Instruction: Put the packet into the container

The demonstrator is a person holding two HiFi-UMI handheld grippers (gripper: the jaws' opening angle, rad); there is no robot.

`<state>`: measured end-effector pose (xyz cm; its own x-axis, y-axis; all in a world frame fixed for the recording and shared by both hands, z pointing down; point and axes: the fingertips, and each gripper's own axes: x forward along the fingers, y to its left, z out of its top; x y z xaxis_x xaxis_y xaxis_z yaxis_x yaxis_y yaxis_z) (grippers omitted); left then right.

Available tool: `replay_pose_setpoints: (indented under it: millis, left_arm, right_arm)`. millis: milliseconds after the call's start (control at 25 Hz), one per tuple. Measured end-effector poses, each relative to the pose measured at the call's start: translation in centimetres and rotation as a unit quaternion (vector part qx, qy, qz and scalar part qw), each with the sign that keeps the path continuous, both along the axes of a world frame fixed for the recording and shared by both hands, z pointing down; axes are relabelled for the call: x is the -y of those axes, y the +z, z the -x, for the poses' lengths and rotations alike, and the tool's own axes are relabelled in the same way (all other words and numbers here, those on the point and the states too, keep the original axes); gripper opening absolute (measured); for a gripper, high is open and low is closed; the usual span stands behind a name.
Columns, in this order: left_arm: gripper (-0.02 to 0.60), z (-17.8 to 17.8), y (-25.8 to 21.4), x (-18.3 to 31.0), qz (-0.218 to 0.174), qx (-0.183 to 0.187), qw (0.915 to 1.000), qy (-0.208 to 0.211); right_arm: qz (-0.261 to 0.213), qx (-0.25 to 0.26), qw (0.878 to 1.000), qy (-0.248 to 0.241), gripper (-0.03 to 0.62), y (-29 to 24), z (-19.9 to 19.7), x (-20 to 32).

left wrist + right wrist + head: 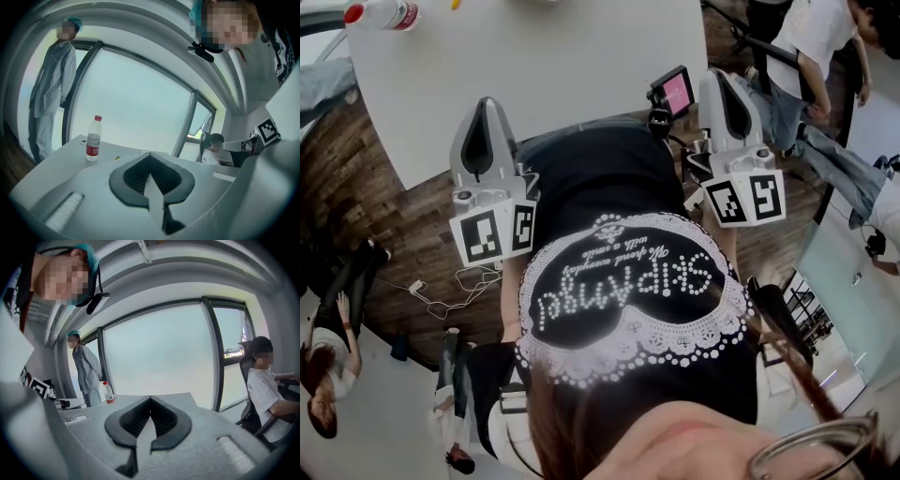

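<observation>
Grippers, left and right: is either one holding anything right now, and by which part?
Nothing is held. The left gripper and the right gripper both have their jaws closed tip to tip, with nothing between them.

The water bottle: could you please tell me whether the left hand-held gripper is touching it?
Apart. The head view shows the water bottle at the far corner of the table, with a broad bare stretch between it and the left hand-held gripper.
</observation>
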<state>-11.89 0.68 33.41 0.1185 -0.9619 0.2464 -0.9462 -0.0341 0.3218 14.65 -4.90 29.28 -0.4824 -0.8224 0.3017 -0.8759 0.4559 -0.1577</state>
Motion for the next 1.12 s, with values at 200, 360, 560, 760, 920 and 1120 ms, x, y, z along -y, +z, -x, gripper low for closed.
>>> replay_pose_setpoints:
  millis: [200,360,560,760,920,1120]
  left_arm:
    - [0.003,0.22,0.22,-0.12,0.0,-0.002,1.0,-0.007]
    - [0.003,0.19,0.18,-0.08,0.0,-0.002,1.0,-0.006]
    - [0.003,0.38,0.22,-0.08,-0.001,-0.003,1.0,-0.008]
    - [0.003,0.36,0.07,-0.06,-0.001,-0.002,1.0,-0.008]
    - [0.003,0.37,-0.01,-0.14,-0.002,-0.001,1.0,-0.008]
    - [0.003,0.13,0.18,-0.11,0.0,-0.001,1.0,-0.007]
  right_arm:
    - [-0.001,0.0,1.0,0.004,-0.005,0.1,-0.3,-0.03]
    - [-0.002,-0.001,1.0,0.005,-0.005,0.0,-0.35,-0.03]
    - [-0.002,-0.001,1.0,0.004,-0.005,0.04,-0.21,-0.02]
    - [-0.002,-0.003,1.0,0.002,-0.005,-0.02,-0.18,0.04]
    - [-0.001,-0.004,1.0,0.003,-0.005,0.04,-0.2,-0.08]
    - [-0.001,-0.002,1.0,0.003,-0.005,0.17,-0.34,-0.03]
